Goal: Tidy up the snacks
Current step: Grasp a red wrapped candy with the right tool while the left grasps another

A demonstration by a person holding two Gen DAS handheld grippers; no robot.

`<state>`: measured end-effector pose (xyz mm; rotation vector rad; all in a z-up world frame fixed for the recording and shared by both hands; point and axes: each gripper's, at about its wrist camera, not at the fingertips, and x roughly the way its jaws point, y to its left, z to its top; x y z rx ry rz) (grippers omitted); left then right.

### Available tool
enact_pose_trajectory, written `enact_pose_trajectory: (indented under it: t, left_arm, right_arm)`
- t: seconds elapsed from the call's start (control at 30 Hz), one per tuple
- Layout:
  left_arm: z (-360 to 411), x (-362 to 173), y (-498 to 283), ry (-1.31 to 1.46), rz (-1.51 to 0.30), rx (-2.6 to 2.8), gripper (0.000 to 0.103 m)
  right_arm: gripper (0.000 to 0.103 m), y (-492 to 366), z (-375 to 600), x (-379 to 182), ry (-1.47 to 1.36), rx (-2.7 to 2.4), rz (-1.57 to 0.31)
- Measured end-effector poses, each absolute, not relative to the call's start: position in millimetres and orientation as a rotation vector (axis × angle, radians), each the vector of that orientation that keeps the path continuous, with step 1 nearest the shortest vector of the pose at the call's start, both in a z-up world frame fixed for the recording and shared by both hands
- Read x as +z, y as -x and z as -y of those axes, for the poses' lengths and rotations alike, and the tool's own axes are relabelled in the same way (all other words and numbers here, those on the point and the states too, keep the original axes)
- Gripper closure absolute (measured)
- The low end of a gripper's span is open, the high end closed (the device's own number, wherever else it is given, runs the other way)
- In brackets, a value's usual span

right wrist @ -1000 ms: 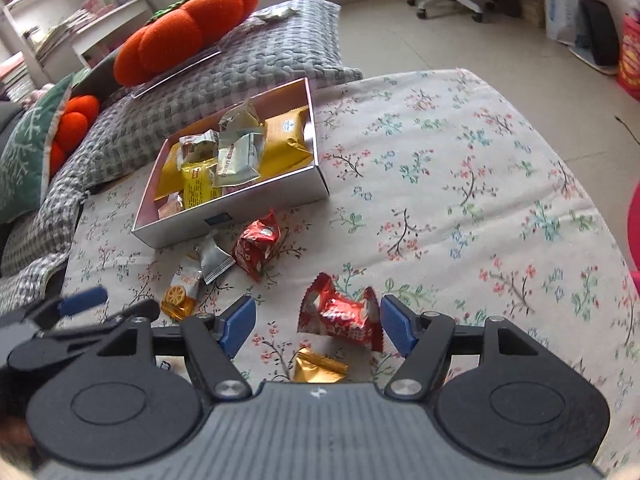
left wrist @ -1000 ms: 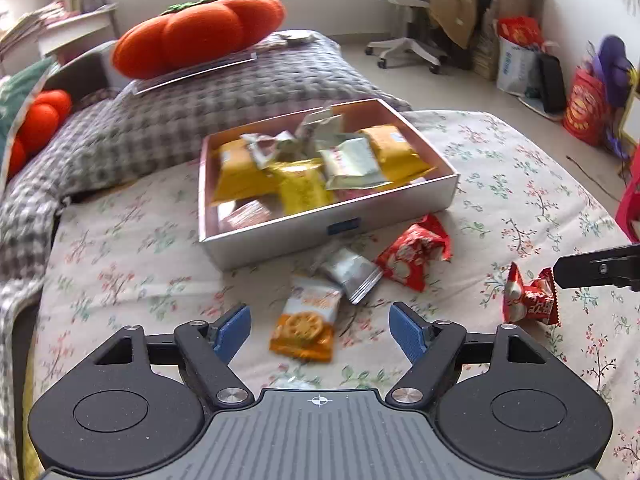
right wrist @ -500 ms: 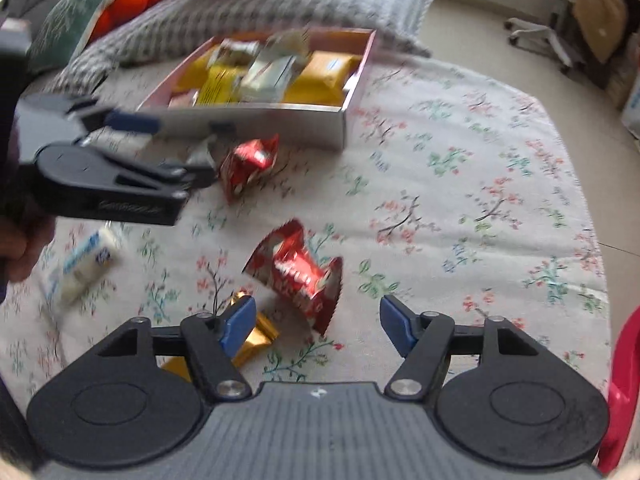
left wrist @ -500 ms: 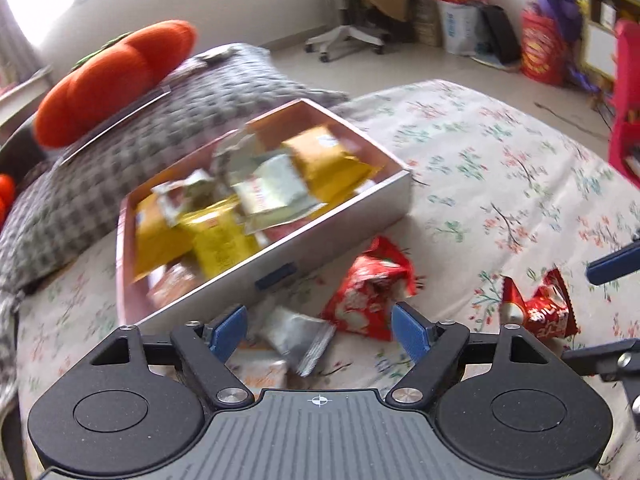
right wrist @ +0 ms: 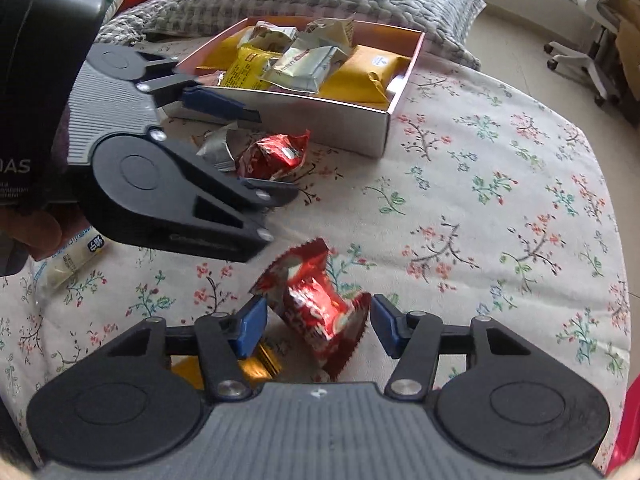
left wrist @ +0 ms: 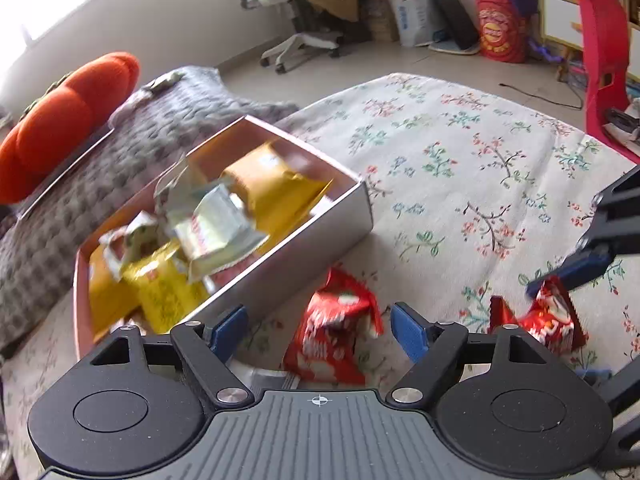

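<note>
An open box of yellow and pale snack packets lies on the flowered bedspread. Just in front of it sits a red snack packet, and my left gripper is open around it, pads clear of the wrapper. The right wrist view shows that left gripper over the same red packet, beside a silver packet. A second red packet lies between the fingers of my right gripper. Its jaws are closing and the pads are almost on the crinkled wrapper. That packet also appears in the left wrist view.
A gold wrapper lies under my right gripper's left finger. A white stick packet sits at the left, near a hand. A grey quilt and an orange pumpkin cushion lie behind the box. Office chair and bags stand on the floor beyond.
My left gripper slid right from the orange biscuit packet to the red packet by the box. My right gripper rolled, sank over the other red packet, and its jaws narrowed.
</note>
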<state>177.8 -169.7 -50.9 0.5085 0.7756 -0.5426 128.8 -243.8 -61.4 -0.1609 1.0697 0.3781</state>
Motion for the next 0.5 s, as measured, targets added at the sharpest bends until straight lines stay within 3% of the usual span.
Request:
enact_pose_trajectory:
  t: [0.03, 0.1, 0.13, 0.2, 0.5]
  left_arm:
    - [171.0, -53.2, -179.0, -0.517, -0.774, -0.548, 0.025]
    - [173.6, -59.2, -182.4, -0.528, -0.791, -0.546, 0.042]
    - [173.2, -61.4, -184.1, -0.523, -0.805, -0.542, 0.045]
    - [169.5, -59.3, -186.4, -0.479, -0.817, -0.554, 0.064]
    - [159.0, -41.3, -180.9, -0.408, -0.791, -0.569, 0.074]
  right_arm:
    - [0.053, -129.5, 241.7, -62.3, 0.167, 0.386, -1.07]
    - [0.059, -132.3, 237.8, -64.6, 0.18, 0.387, -1.073]
    - [0.064, -134.6, 236.9, -66.5, 0.181, 0.383, -1.083]
    - [0.066, -137.1, 237.0, -67.2, 0.171, 0.378, -1.093]
    - [0.067, -135.1, 238.1, -57.2, 0.123, 0.373, -1.077]
